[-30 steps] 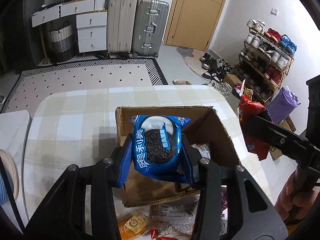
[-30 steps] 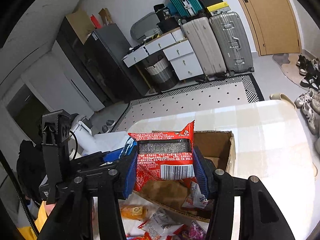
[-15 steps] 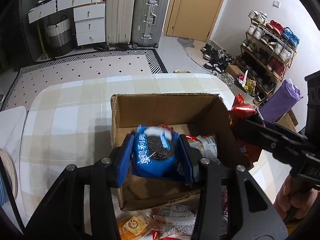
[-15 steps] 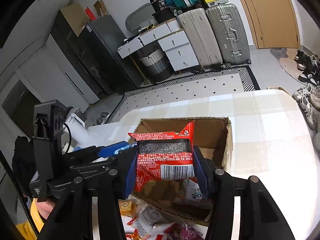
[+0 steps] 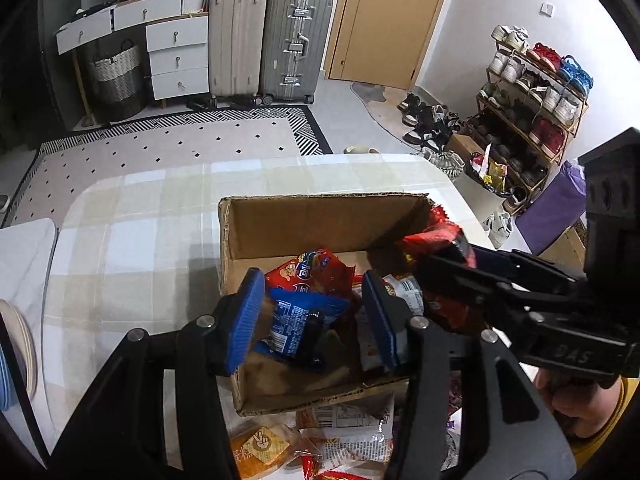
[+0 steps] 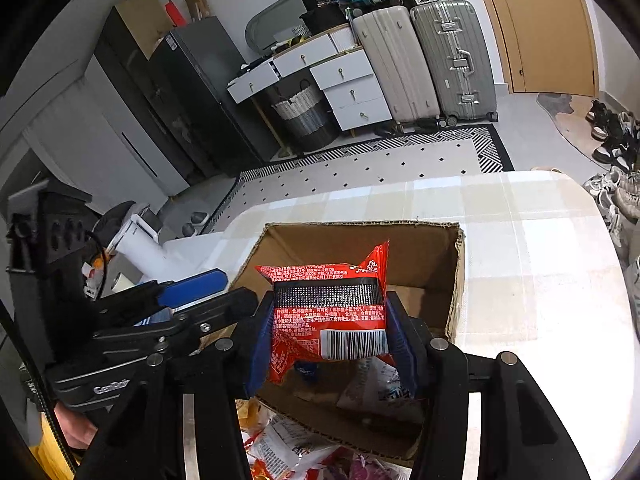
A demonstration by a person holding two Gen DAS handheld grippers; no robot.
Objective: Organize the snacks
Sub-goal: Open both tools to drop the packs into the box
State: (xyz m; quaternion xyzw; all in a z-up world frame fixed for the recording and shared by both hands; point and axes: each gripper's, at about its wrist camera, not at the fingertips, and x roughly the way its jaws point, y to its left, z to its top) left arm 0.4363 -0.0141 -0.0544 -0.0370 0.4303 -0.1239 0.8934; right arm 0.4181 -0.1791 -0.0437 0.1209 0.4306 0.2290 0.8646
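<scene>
Item: checked table (image 5: 132,240), cardboard box (image 5: 320,216) at centre, suitcases (image 5: 296,40) at twelve o'clock. My left gripper (image 5: 312,316) is opening, blue packet (image 5: 300,320) loose in the box. My right gripper (image 6: 330,336) clamps a red packet (image 6: 328,312) above the box's open middle; far tabletop bare.

Two suitcases (image 5: 272,40), white drawers (image 5: 176,56), a shoe rack (image 5: 536,96), a wooden door (image 5: 384,20)
</scene>
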